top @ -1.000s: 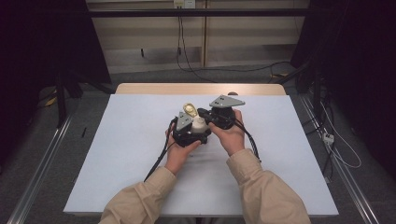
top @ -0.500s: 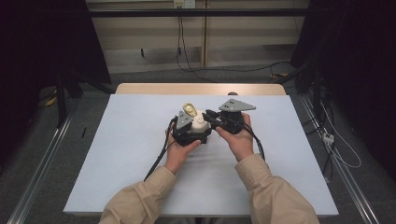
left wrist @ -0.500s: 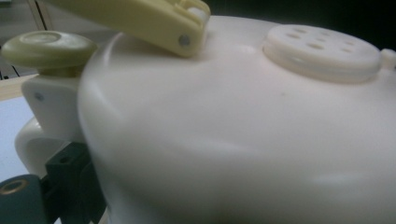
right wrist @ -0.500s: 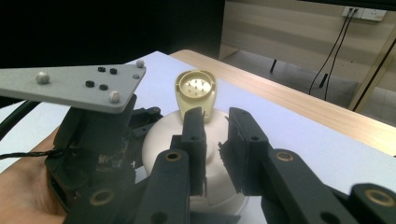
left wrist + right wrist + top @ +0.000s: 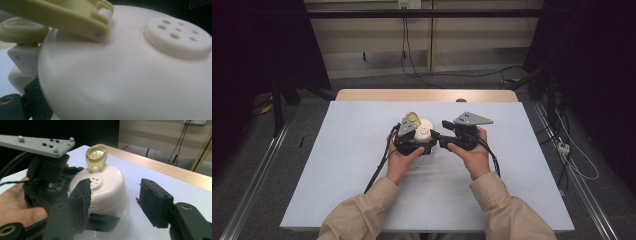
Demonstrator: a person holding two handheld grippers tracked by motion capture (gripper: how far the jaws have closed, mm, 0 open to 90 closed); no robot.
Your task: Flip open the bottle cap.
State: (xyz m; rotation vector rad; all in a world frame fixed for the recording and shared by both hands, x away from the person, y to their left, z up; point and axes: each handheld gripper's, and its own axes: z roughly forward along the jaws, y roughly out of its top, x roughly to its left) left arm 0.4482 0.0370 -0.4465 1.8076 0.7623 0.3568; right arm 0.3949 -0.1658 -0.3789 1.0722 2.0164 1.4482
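Observation:
A clear jar with a white domed shaker cap [image 5: 424, 132] is held over the middle of the table. Its yellow flip lid [image 5: 413, 119] stands open. My left gripper [image 5: 414, 143] is shut on the jar below the dome. In the left gripper view the dome [image 5: 112, 75], its perforated disc [image 5: 177, 35] and the yellow lid [image 5: 62, 15] sit very close. My right gripper [image 5: 116, 195] has just been opening its jaws. They stand apart just in front of the dome [image 5: 105, 187], with nothing pressed between the pads. It sits right of the jar in the high view [image 5: 438, 136].
The pale blue table [image 5: 337, 175] has a wooden strip [image 5: 427, 95] along its far edge. Black cables trail from both grippers toward the person. Floor rails and dark stands flank the table, with loose cables on the floor at the right.
My right gripper has drawn back to the right, away from the cap, and its jaws have opened. The left gripper and the jar have stayed put.

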